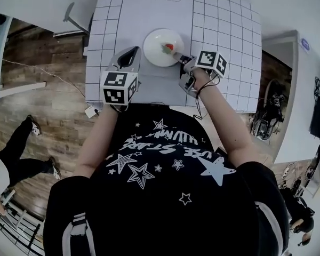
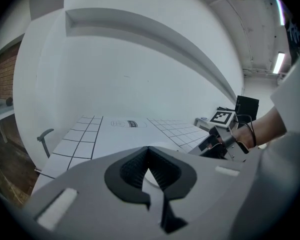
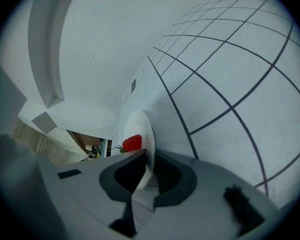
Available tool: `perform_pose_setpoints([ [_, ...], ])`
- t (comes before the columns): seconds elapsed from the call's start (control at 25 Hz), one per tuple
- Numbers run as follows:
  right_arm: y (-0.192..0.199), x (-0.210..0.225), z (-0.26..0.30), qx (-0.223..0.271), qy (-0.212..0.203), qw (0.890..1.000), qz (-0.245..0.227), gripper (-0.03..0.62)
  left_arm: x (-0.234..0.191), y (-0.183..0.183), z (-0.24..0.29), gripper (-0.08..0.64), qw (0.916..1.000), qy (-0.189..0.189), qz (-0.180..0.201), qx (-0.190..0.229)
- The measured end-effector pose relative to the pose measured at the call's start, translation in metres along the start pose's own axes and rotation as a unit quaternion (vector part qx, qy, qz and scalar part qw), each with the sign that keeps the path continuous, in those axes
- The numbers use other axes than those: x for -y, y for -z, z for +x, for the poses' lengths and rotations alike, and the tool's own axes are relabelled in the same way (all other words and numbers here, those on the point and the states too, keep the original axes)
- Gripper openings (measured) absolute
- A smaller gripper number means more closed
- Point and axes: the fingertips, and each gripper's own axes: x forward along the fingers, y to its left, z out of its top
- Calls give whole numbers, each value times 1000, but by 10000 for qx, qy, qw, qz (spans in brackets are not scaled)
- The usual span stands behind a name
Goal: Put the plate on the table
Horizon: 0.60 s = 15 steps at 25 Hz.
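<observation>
right gripper view, right claw (image 3: 148, 154) slightly open astride rim of plate (image 3: 141, 125), strawberry (image 3: 132, 143) half hidden

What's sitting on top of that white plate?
A red strawberry lies on the plate, near the rim that stands between the jaws of the right gripper. Nothing else shows on it. The plate's underside, on the gridded table, is covered.

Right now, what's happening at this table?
A person holds a gripper in each hand over the white gridded table. The round white plate, carrying a red strawberry, lies on the table. The right gripper has its tongs slightly apart around the plate's rim. The left gripper hovers beside it, tongs together and empty.
</observation>
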Motion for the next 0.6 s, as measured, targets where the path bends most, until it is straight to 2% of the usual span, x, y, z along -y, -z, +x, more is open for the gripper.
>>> perform_pose_setpoints([
  [0.16,1,-2,0,-92,141,9993,-320,57,-3,1,6,9,10000,72,14,-24],
  [0.36,0,-2,0,-96,341,9982,-478,69,-10,-2,6,9,9999,114,32,-17],
  [0.6,1,-4,-1,-103,577,9956,-729,115,-13,-5,-1,9,9999,51,130,-58],
])
